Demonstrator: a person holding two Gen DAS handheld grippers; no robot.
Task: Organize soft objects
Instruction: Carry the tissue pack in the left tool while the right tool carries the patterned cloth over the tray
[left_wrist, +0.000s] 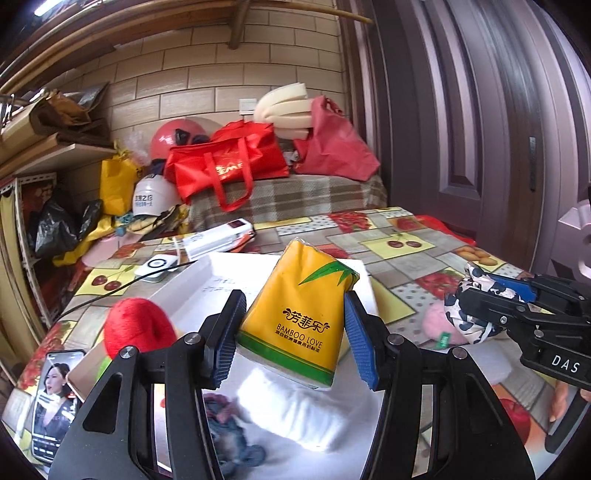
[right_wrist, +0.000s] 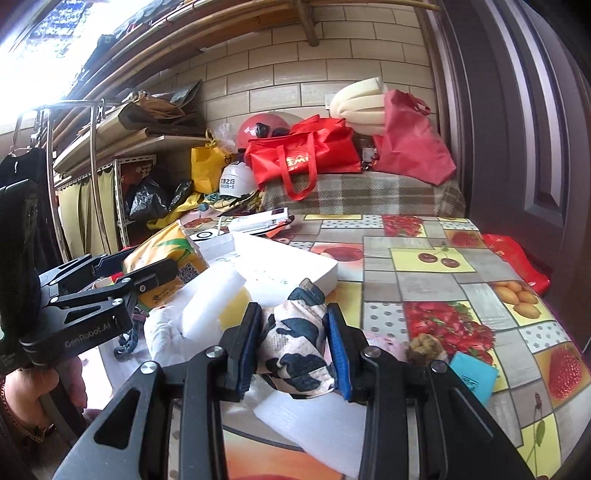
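Note:
My left gripper (left_wrist: 293, 332) is shut on a yellow tissue pack (left_wrist: 295, 314) and holds it tilted above the white box (left_wrist: 218, 273). It also shows in the right wrist view (right_wrist: 166, 258), held by the left gripper (right_wrist: 147, 273). My right gripper (right_wrist: 291, 350) is shut on a black-and-white cow-print cloth pouch (right_wrist: 295, 343), which also shows at the right of the left wrist view (left_wrist: 476, 306). A red yarn ball (left_wrist: 138, 330), a blue knitted item (left_wrist: 229, 432) and white foam pieces (left_wrist: 295, 410) lie below the left gripper.
A fruit-print tablecloth (right_wrist: 443, 266) covers the table. A phone (left_wrist: 55, 398) lies at the left edge. A pink plush (left_wrist: 439, 321), a teal pad (right_wrist: 472, 373) and a brown clump (right_wrist: 424, 347) lie at right. Red bags (left_wrist: 229, 162) and helmets sit behind; a door stands at right.

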